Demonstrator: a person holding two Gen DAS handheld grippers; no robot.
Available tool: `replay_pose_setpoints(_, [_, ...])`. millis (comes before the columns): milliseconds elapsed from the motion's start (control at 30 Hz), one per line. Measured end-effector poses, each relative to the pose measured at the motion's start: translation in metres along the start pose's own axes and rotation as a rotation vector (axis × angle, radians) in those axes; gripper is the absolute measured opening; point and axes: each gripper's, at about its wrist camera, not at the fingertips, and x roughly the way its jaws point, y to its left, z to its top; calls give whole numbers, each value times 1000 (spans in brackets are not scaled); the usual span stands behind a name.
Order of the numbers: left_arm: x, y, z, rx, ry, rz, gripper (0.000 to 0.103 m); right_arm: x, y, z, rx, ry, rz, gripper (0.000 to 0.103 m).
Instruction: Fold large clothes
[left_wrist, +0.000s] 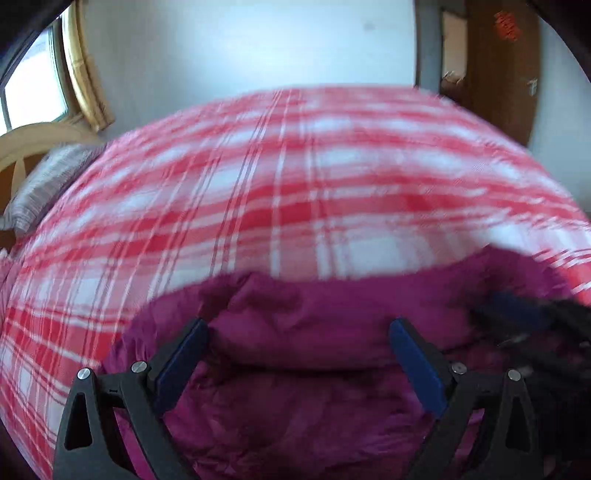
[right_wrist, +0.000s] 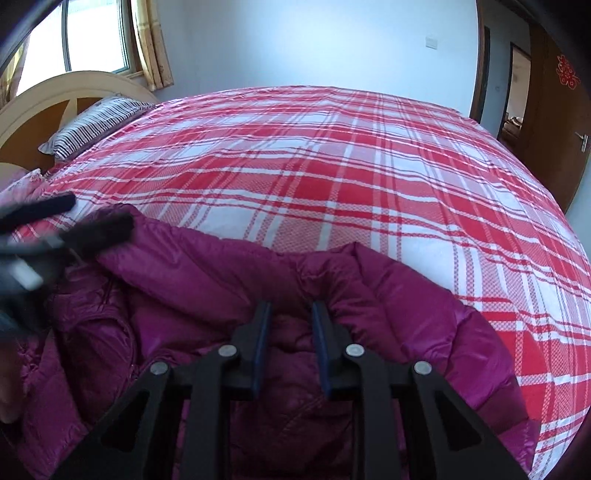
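Observation:
A magenta puffer jacket (right_wrist: 207, 273) lies bunched at the near edge of a bed with a red and white plaid cover (right_wrist: 332, 166). My right gripper (right_wrist: 291, 314) is shut on a fold of the jacket, which fills the narrow gap between its fingers. My left gripper (left_wrist: 297, 328) is open, its fingers wide apart just over the jacket (left_wrist: 303, 325), gripping nothing. The left wrist view is blurred by motion. The left gripper also shows blurred at the left of the right wrist view (right_wrist: 79, 218), and the right gripper at the right of the left wrist view (left_wrist: 535, 314).
A striped pillow (right_wrist: 96, 125) lies at the far left by the curved wooden headboard (right_wrist: 55, 92). A window with yellow curtains (right_wrist: 151, 44) is behind it. A brown door (right_wrist: 554, 110) stands at the far right. The white wall (right_wrist: 314, 40) is beyond the bed.

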Motion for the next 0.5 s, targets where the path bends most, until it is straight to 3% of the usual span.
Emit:
replay_pose_setpoints(33, [16, 9, -4, -38, 68, -20, 99, 1, -1, 0, 9, -4, 10, 25])
replay_pose_setpoints(100, [25, 22, -6, -104, 97, -89, 100, 3, -3, -1, 25, -2, 27, 25])
replay_pose_setpoints(300, [30, 17, -11, -99, 73, -78, 102, 7, -3, 0, 28, 13, 31, 25])
replay_pose_setpoints(433, [24, 25, -7, -114, 73, -113, 102, 9, -6, -2, 40, 3, 40, 25])
replay_pose_setpoints(500, [6, 38, -1, -161, 24, -112, 102, 9, -5, -3, 35, -2, 35, 25])
